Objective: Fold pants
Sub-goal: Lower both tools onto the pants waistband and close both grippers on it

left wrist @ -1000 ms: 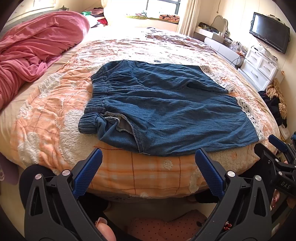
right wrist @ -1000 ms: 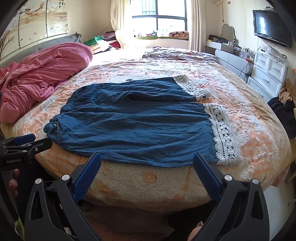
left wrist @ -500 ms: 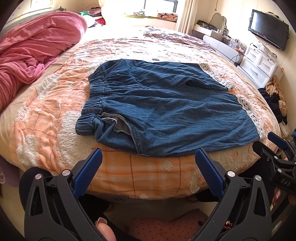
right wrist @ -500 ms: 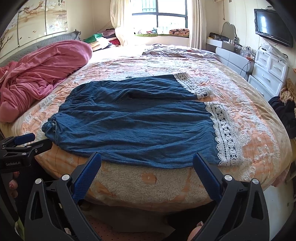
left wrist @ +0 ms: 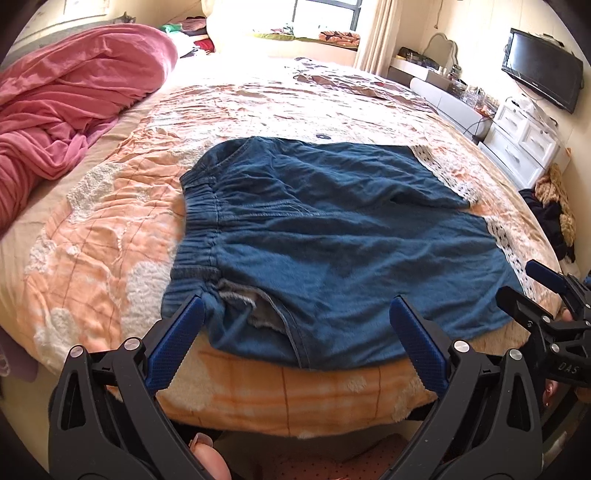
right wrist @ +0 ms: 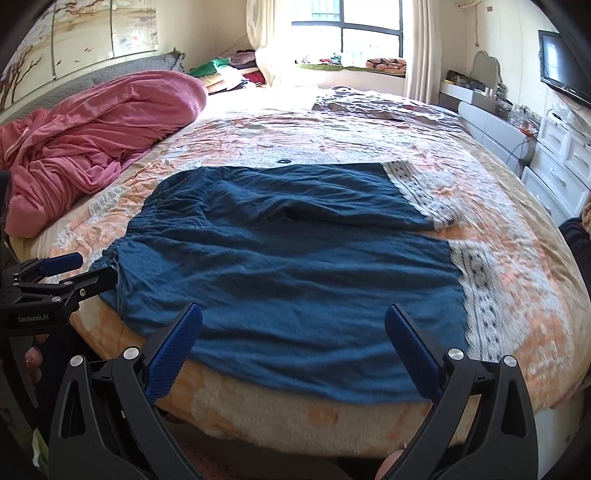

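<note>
Through the left wrist camera, the left claw [left wrist: 295, 321] is hanging with its blue pads spread wide apart, gripping nothing, right at the near edge of the bed [left wrist: 110, 236]. The pants [left wrist: 332, 240] are lying flat on the orange quilt [left wrist: 103, 266], taking up the middle of the view, with the gathered waistband [left wrist: 195, 236] sitting at about nine o'clock and the lace-trimmed leg ends reaching toward three o'clock. The left pad is showing just in front of the waistband corner; I cannot tell if it is touching. A pink blanket [left wrist: 74, 103] is bunching up at ten o'clock, a television [left wrist: 541, 83] is hanging at two o'clock, and the right claw [left wrist: 532, 284] is poking in at four o'clock.

Through the right wrist camera, the right claw [right wrist: 293, 325] is also standing wide open and empty, hovering over the near hem of the pants [right wrist: 288, 258]. The lace trim [right wrist: 480, 291] is running along the leg ends at three o'clock. The left claw [right wrist: 77, 269] is coming in at nine o'clock, just beside the waistband corner, with its pads apart. The pink blanket [right wrist: 96, 136] is lying at ten o'clock and a window [right wrist: 354, 33] is glowing at twelve o'clock.
</note>
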Tool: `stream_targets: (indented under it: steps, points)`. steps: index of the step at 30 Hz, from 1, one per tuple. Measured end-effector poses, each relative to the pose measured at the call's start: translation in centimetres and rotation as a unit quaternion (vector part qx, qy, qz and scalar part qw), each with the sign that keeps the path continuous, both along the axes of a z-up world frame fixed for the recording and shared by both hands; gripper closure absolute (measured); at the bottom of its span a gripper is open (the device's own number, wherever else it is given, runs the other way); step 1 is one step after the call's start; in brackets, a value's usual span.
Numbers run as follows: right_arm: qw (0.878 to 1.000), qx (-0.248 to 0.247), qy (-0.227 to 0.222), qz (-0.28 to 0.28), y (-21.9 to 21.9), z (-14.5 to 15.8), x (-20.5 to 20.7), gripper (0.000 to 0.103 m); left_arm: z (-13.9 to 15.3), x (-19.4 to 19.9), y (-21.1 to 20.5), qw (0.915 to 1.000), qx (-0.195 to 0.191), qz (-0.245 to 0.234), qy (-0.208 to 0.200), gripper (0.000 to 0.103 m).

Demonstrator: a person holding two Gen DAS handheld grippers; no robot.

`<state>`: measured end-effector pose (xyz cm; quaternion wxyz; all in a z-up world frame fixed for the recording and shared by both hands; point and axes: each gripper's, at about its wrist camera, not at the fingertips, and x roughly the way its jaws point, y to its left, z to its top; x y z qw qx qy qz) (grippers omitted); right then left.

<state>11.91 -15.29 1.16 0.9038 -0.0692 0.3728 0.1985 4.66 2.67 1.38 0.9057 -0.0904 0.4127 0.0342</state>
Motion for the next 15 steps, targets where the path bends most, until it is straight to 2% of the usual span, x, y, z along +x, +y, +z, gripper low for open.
stream_targets:
  steps: [5,9,15]
  points:
    - [1.000,-0.004,0.006,0.025,2.3,0.3,3.8,0.004,0.2,2.6,2.8,0.9998,-0.009,0.018,0.004,0.008]
    - [0.998,0.000,0.017,0.055,4.2,0.2,7.6,0.004,0.4,5.1,5.5,0.9993,0.004,0.035,0.007,0.008]
    - [0.996,-0.016,0.019,0.084,7.6,0.2,13.3,0.004,-0.6,10.9,10.3,0.9987,0.005,0.043,0.027,0.008]
